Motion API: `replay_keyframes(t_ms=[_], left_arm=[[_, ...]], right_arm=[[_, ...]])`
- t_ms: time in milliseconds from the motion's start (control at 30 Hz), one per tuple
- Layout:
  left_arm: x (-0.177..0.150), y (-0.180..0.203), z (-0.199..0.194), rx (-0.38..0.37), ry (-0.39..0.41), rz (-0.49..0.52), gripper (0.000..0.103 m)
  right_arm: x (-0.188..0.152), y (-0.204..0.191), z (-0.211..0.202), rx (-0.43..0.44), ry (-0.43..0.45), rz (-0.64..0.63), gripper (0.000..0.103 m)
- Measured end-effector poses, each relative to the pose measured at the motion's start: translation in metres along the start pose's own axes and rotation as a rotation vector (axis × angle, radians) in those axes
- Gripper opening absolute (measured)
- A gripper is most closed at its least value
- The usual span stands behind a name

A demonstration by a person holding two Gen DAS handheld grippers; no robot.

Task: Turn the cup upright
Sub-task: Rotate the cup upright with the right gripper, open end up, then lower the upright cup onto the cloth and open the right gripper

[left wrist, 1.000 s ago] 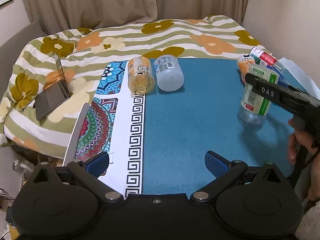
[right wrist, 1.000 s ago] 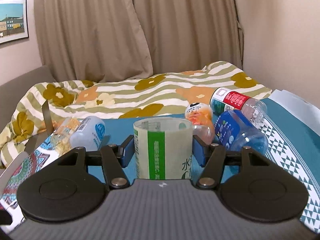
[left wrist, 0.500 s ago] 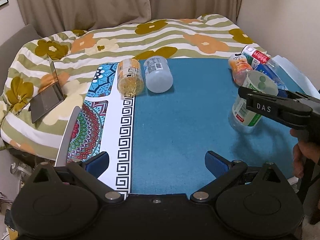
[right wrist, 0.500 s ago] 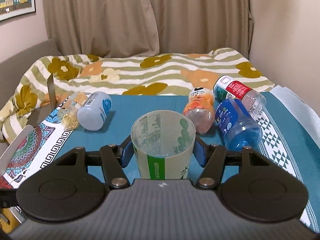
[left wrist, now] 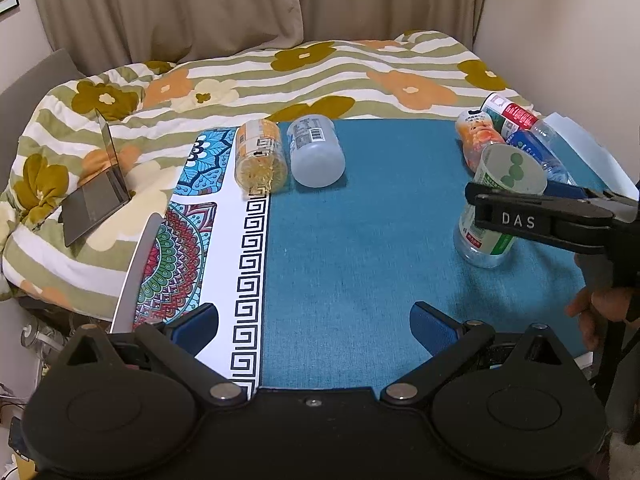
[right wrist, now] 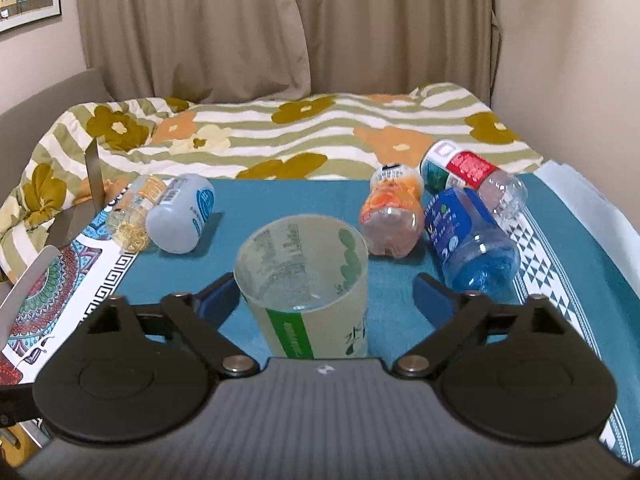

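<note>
The cup (right wrist: 301,280), a clear plastic one with a green-and-white label, stands mouth-up on the teal cloth (right wrist: 280,200), at the lower centre of the right wrist view and at the right edge of the left wrist view (left wrist: 496,208). The right gripper (right wrist: 324,300) is spread wide around it: the blue pads (right wrist: 218,300) sit on either side of the cup with a visible gap on the right, so it has hold of nothing. In the left wrist view its black finger marked "DAS" crosses in front of the cup.

The left gripper (left wrist: 314,320) hangs at the bottom of its frame, fingers wide apart and empty, over the cloth and the patterned mat (left wrist: 180,248).

Three bottles lie on their sides at the right: an orange bottle (right wrist: 390,216), a red-labelled bottle (right wrist: 468,174) and a blue-labelled bottle (right wrist: 468,236). At the upper left of centre lie a jar of yellow contents (left wrist: 260,156) and a white container (left wrist: 316,152), side by side. A laptop (left wrist: 98,196) rests on the flowered duvet (left wrist: 320,76).
</note>
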State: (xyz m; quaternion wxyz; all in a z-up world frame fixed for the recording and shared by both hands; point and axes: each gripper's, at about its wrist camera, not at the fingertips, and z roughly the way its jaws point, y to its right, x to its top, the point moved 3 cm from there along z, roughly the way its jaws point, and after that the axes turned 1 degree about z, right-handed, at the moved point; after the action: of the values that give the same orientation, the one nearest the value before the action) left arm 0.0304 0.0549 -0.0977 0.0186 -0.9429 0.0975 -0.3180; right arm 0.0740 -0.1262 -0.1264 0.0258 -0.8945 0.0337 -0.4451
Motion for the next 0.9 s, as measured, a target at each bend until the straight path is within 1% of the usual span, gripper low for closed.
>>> replay_keyframes(t_ms=[133, 267, 467, 600, 667, 800, 900], left_arm=[[0.001, 0.002, -0.003, -0.004, 0.004, -0.002, 0.103], [0.006, 0.006, -0.011, -0.01, 0.021, -0.001, 0.103], [0.023, 0.014, -0.036, -0.016, 0.066, 0.002, 0.103], [0.035, 0.019, -0.052, -0.016, 0.086, -0.011, 0.103], [0.039, 0.022, -0.058, -0.019, 0.088, -0.022, 0.103], [0.043, 0.026, -0.068, -0.018, 0.103, -0.05, 0.103], [0.044, 0.03, -0.072, -0.015, 0.11, -0.065, 0.103]], right_arm=[[-0.003, 0.003, -0.001, -0.003, -0.041, -0.001, 0.103], [0.001, 0.007, -0.014, 0.005, -0.062, -0.008, 0.103], [0.025, 0.02, -0.055, 0.02, -0.104, -0.013, 0.103], [0.042, 0.035, -0.088, 0.004, -0.135, -0.008, 0.103], [0.05, 0.043, -0.104, -0.018, -0.151, -0.016, 0.103], [0.056, 0.057, -0.124, -0.047, -0.204, -0.021, 0.103], [0.056, 0.068, -0.134, -0.054, -0.212, -0.014, 0.103]])
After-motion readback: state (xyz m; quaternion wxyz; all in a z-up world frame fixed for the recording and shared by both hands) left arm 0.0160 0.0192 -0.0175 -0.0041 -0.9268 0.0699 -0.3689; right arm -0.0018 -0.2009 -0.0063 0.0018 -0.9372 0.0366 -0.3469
